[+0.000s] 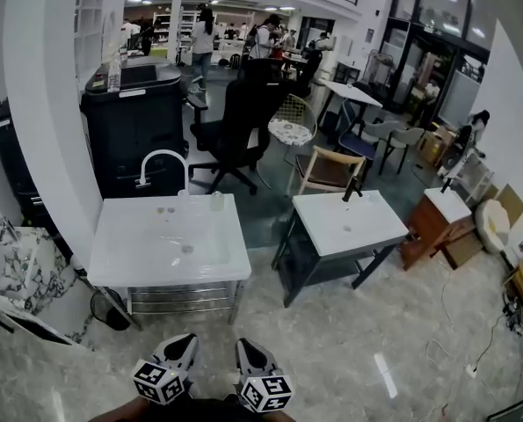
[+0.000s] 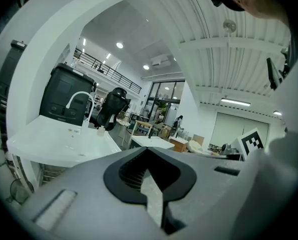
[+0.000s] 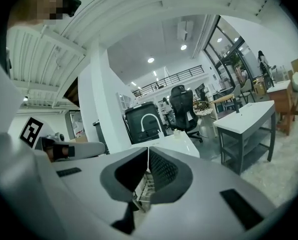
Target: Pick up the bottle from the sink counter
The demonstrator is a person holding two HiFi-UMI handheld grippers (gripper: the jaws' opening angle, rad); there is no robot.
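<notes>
A small clear bottle (image 1: 215,200) stands at the back right corner of the white sink counter (image 1: 120,258), beside the curved white faucet (image 1: 162,160). The left gripper view shows the bottle (image 2: 101,130) far ahead, and the right gripper view shows the same bottle (image 3: 177,131) small on the counter. My left gripper (image 1: 180,352) and right gripper (image 1: 250,354) hang side by side low in the head view, well short of the counter's front edge. Both have their jaws shut tip to tip with nothing between them, as seen at the left gripper (image 2: 147,149) and the right gripper (image 3: 149,149).
A second white sink stand (image 1: 375,231) sits to the right, a wooden cabinet (image 1: 432,222) beyond it. Behind the counter stand a black printer (image 1: 134,121) and a black office chair (image 1: 239,121). A marble slab (image 1: 19,271) leans at the left. People stand far back.
</notes>
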